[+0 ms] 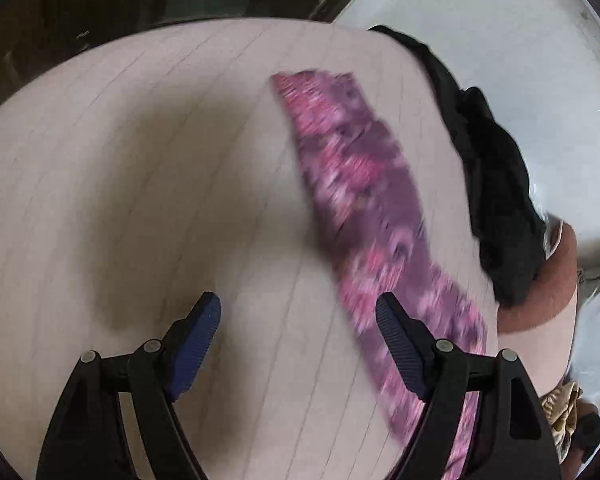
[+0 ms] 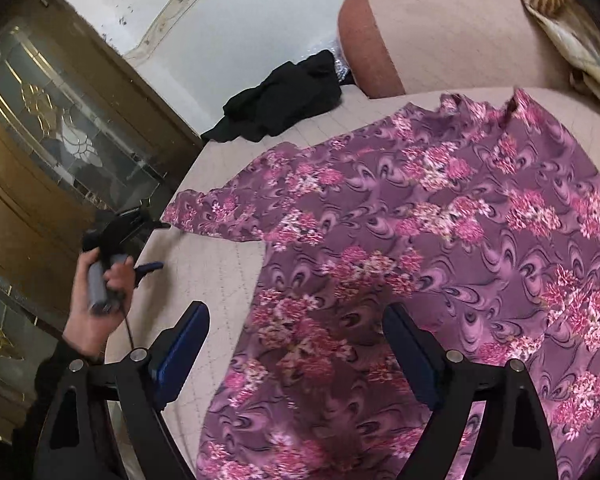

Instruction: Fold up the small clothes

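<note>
Purple garment (image 2: 440, 248) with pink floral print, spread flat on the quilted beige bed (image 2: 220, 272), one sleeve extended toward the black cloth (image 2: 284, 100). Left hand-held gripper (image 1: 298, 312) and right hand-held gripper (image 2: 296, 320): jaws apart, empty.

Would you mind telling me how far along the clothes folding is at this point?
Done: the purple floral garment lies spread flat on the pink surface, sleeve out, with no fold visible. In hand: nothing; the left hand-held gripper is open beside the sleeve tip and the right hand-held gripper is open above the cloth. Left: every fold on it, plus the crumpled black garment.
</note>
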A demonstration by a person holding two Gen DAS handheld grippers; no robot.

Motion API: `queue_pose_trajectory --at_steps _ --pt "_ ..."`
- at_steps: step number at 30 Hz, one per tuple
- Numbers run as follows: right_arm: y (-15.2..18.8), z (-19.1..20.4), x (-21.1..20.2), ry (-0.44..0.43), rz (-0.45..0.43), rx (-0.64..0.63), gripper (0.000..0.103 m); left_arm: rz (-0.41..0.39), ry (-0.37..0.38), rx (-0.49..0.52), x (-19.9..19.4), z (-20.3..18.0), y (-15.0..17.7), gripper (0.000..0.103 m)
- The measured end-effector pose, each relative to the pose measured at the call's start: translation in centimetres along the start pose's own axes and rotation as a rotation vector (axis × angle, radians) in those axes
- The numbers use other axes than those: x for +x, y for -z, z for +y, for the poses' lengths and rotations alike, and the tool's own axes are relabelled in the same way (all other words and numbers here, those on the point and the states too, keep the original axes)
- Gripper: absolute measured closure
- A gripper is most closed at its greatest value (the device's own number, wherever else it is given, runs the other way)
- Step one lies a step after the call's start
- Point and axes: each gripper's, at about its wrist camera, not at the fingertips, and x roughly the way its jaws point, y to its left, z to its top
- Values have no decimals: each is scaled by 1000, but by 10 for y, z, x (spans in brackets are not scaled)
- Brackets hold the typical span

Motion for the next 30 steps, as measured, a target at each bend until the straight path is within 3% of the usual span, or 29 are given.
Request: queue_pose_trajectory --at_steps 2,4,6,8,9,11,15,19,22,25,27,28,30 --pt "2 -10 -2 -8 -8 17 11 -8 9 -2 14 -6 -14 26" --pt "5 -19 -5 -18 -13 36 11 -55 -48 -21 20 -10 -27 33" --pt "8 -23 -8 -22 -16 36 11 -94 -116 -35 22 -14 -39 51" --pt "11 -28 -11 -24 -17 37 11 -103 -185 -10 28 -19 -45 94" --pt "11 -29 -11 -28 -15 40 11 -96 -184 -2 30 -20 -47 100" --pt "12 -32 -11 -32 -12 50 11 -105 -175 -1 23 -18 -45 100" --pt "13 -28 -23 -28 -23 34 11 -207 -129 85 -20 -32 -10 100" --pt "17 -26 -52 -32 -51 19 11 -330 -35 285 -88 -73 58 100" --pt "26 -29 -77 -28 -78 14 11 -433 29 546 -150 -117 135 100" --pt "35 -38 -95 -27 -92 34 11 -520 33 761 -184 -145 211 100" --pt "30 -48 -105 -41 -96 57 11 -515 80 919 -196 -161 276 100" --pt "24 -52 -109 -51 -97 71 11 -501 90 960 -192 -170 287 100" --pt "11 -63 -114 -72 -88 101 11 -455 117 1107 -184 -179 343 100"
